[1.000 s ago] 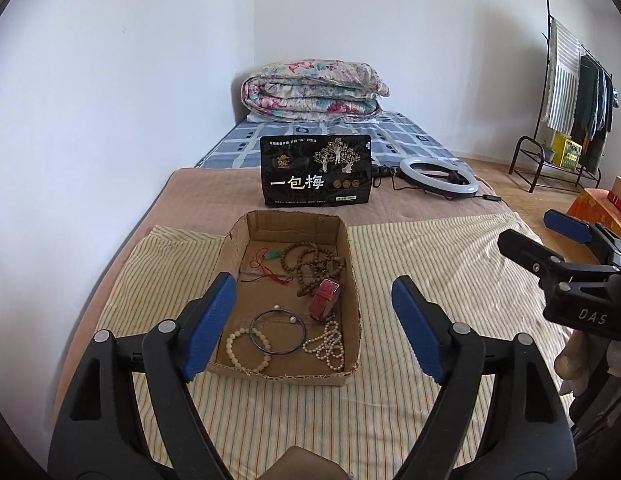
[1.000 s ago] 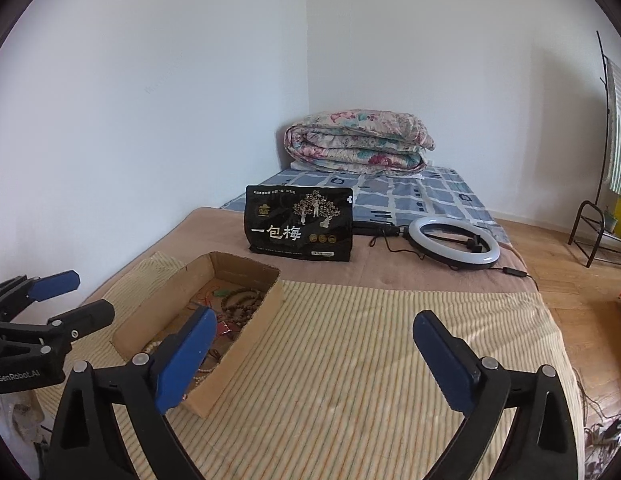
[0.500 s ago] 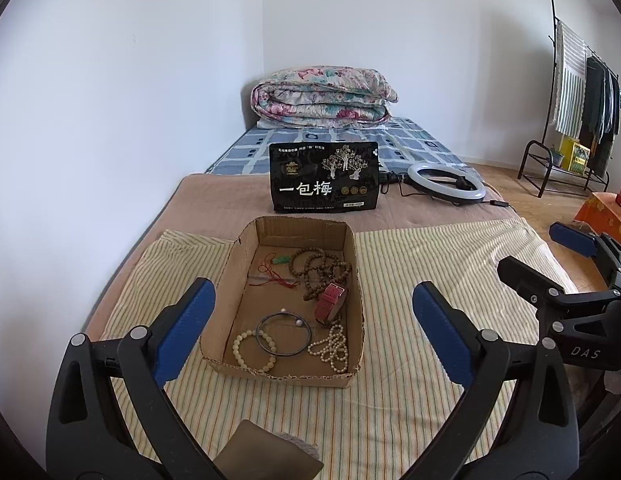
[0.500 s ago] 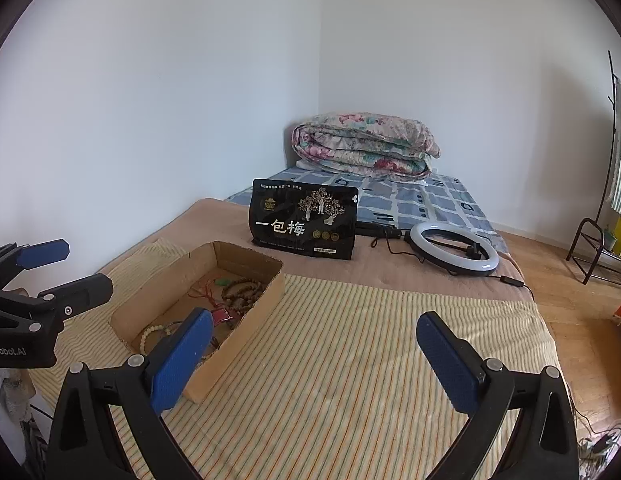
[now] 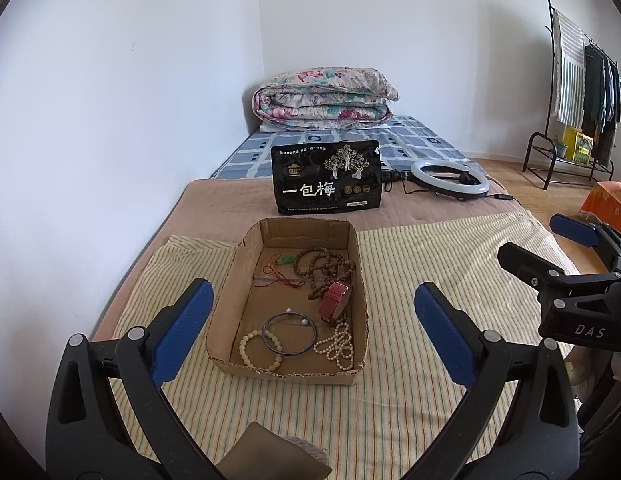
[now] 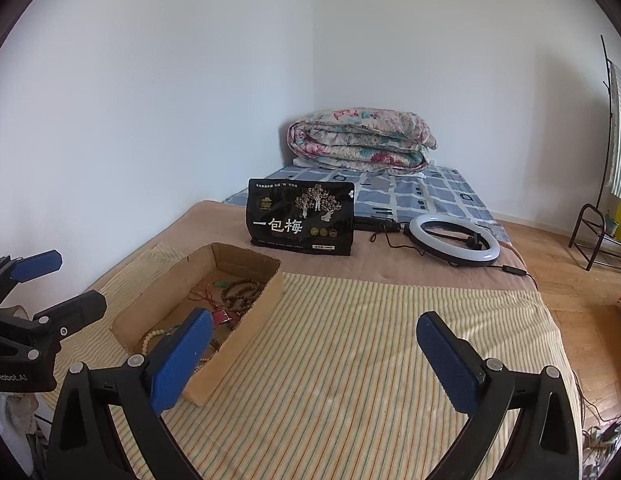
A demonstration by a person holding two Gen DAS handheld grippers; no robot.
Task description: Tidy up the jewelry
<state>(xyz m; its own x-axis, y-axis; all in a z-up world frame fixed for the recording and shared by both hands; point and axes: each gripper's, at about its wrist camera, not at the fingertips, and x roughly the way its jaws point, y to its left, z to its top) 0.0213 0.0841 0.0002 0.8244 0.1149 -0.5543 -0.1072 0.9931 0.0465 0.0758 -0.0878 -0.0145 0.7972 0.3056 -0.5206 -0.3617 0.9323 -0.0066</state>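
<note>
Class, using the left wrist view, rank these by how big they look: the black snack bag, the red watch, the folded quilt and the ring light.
1. Folded quilt
2. Black snack bag
3. Ring light
4. Red watch

Both handheld tools share one build: the left gripper (image 5: 310,324) and right gripper (image 6: 312,354) have black plastic frames, silver screws at the joints and blue ribbed pads (image 5: 178,330). White lettering reads "DAS" on the right body, "enRobot.AI" on the left.

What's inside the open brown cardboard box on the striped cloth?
Open brown cardboard box: brown wooden bead strand, red watch, dark bangle, two cream bead strands, green pendant. Nothing visibly covered.
</note>
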